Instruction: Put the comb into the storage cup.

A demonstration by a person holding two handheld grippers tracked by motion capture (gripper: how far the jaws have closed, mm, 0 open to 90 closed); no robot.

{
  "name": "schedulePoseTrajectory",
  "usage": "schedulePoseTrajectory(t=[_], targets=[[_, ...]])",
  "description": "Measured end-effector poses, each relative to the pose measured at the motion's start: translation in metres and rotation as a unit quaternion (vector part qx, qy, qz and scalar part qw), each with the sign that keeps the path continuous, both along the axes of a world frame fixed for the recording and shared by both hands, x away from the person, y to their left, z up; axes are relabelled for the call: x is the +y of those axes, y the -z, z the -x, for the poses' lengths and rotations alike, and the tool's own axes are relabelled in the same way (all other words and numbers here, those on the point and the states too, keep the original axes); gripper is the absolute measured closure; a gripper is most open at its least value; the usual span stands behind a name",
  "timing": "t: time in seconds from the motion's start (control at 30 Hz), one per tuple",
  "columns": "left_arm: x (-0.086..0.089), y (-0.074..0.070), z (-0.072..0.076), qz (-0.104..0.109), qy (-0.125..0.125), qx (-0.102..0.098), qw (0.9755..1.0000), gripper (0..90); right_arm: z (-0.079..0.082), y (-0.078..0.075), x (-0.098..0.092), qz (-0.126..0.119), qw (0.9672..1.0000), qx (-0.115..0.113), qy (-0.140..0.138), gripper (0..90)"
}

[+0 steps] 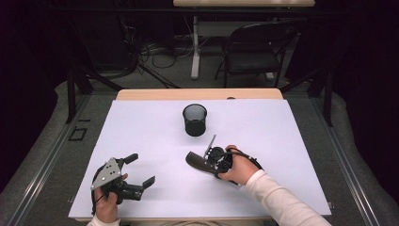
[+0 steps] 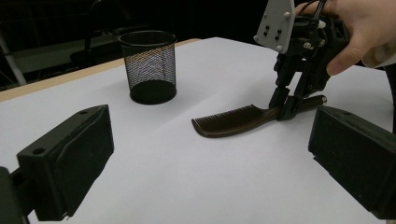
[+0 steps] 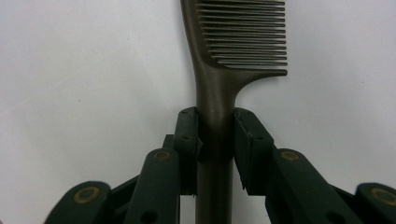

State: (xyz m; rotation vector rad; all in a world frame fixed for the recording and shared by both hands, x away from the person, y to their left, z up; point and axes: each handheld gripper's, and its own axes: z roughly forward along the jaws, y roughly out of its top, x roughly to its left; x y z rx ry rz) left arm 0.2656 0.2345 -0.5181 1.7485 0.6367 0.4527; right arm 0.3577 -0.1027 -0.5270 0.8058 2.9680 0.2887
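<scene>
A dark brown comb [image 1: 193,160] lies flat on the white table cover [image 1: 282,141], in front of a black mesh cup [image 1: 195,120]. My right gripper [image 1: 208,165] points down at the comb, shut on its handle. In the right gripper view both pads [image 3: 187,140] press against the handle of the comb [image 3: 212,88], whose teeth point right. The left gripper view shows that right gripper [image 2: 285,109] on the comb [image 2: 229,121], with the cup [image 2: 149,65] behind. My left gripper [image 1: 142,169] rests near the front left, open with nothing between its fingers [image 2: 70,158].
The cup stands upright near the middle of the table, a short way beyond the comb. A wooden table edge [image 1: 197,94] shows past the white cover. Behind the table stand a black chair [image 1: 254,47] and cables on the floor.
</scene>
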Motion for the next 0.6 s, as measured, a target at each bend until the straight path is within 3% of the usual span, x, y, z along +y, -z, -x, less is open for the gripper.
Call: schedulePoseTrajectory(t=[0.6], targets=[[-0.0001, 0.0003, -0.0003, 0.000, 0.000, 0.001, 1.0000, 0.5, 0.0027, -0.0044, -0.0022, -0.017, 0.9998, -0.010, 0.006, 72.8]])
